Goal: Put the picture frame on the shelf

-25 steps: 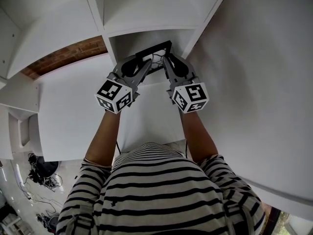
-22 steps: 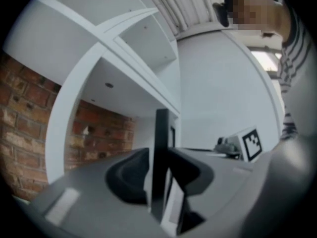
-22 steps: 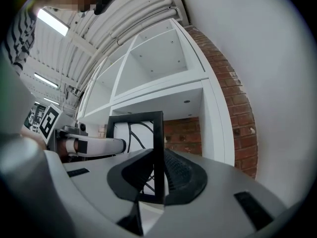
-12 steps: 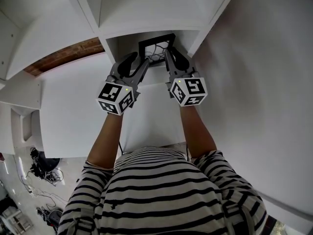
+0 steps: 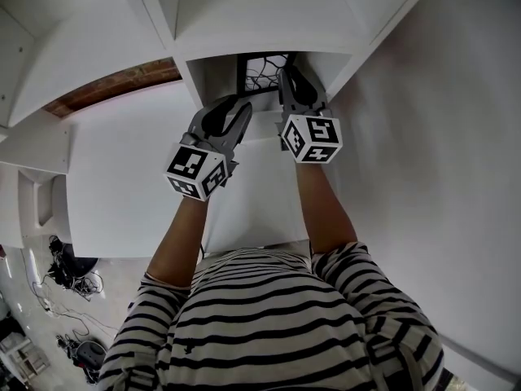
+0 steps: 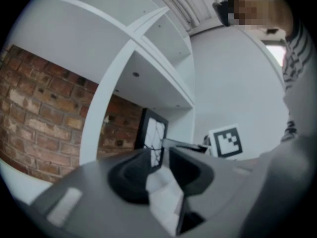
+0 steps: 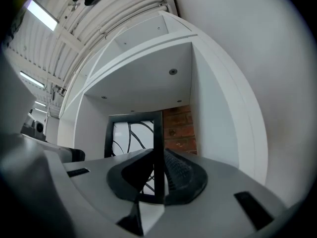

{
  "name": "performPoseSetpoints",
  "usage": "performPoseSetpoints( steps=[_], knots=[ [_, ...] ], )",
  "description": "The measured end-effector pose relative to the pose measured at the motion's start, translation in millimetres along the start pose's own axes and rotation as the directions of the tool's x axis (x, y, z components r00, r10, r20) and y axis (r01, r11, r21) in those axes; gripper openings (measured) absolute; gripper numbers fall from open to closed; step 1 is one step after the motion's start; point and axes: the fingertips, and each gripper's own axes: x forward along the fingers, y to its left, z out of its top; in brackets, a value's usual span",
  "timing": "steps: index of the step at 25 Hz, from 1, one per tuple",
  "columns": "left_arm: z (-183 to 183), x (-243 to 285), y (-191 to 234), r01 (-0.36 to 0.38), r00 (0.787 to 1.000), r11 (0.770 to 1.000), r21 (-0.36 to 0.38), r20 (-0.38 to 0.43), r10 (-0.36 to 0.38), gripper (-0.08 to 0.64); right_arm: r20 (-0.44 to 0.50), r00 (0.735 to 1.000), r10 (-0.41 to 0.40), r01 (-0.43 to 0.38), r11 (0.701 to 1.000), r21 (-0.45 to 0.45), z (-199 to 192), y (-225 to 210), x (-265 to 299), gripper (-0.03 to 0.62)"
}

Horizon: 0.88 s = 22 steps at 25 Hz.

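**Head view:** The picture frame [image 5: 262,70] is seen standing up inside an open box of the white shelf [image 5: 244,23]. The putting-down step is judged to be nearly done. The right gripper [image 5: 290,76] is pushed in at its right side. The left gripper [image 5: 238,109] is held a bit outside the box.

**Left gripper view:** The fingers of the left gripper [image 6: 160,155] are seen apart, though they have just been closing a little. Nothing is held between them. The picture frame [image 6: 152,133] stands further in.

**Right gripper view:** The right gripper [image 7: 159,170] is squeezed tight on the thin black edge of the picture frame [image 7: 132,133]. Next, that edge should be let go gently. Then the gripper should be pulled straight back, so nothing is knocked over. A black rim and a white picture with curvy black lines are shown.
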Motion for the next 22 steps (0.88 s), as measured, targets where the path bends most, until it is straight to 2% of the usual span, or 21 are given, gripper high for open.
performPoseSetpoints(
  steps=[2,4,15,22],
  knots=[
    [-6,1,2,0.007,1.000,1.000,-0.005,-0.010,-0.007,0.055,0.000,1.000,-0.010,0.010,1.000,0.001,-5,0,11,0.060],
    [-11,3,4,0.011,1.000,1.000,-0.007,-0.022,-0.011,0.008,-0.002,1.000,-0.021,0.021,1.000,-0.001,-9,1,19,0.060],
    [-16,5,-2,0.023,0.999,1.000,-0.019,-0.043,-0.024,0.007,-0.021,0.997,-0.073,0.072,0.995,-0.062,-11,3,27,0.060],
    [-16,7,0,0.021,0.999,0.999,-0.026,-0.039,-0.022,0.008,-0.024,0.997,-0.071,0.068,0.994,-0.084,-10,4,25,0.060]
  ],
)
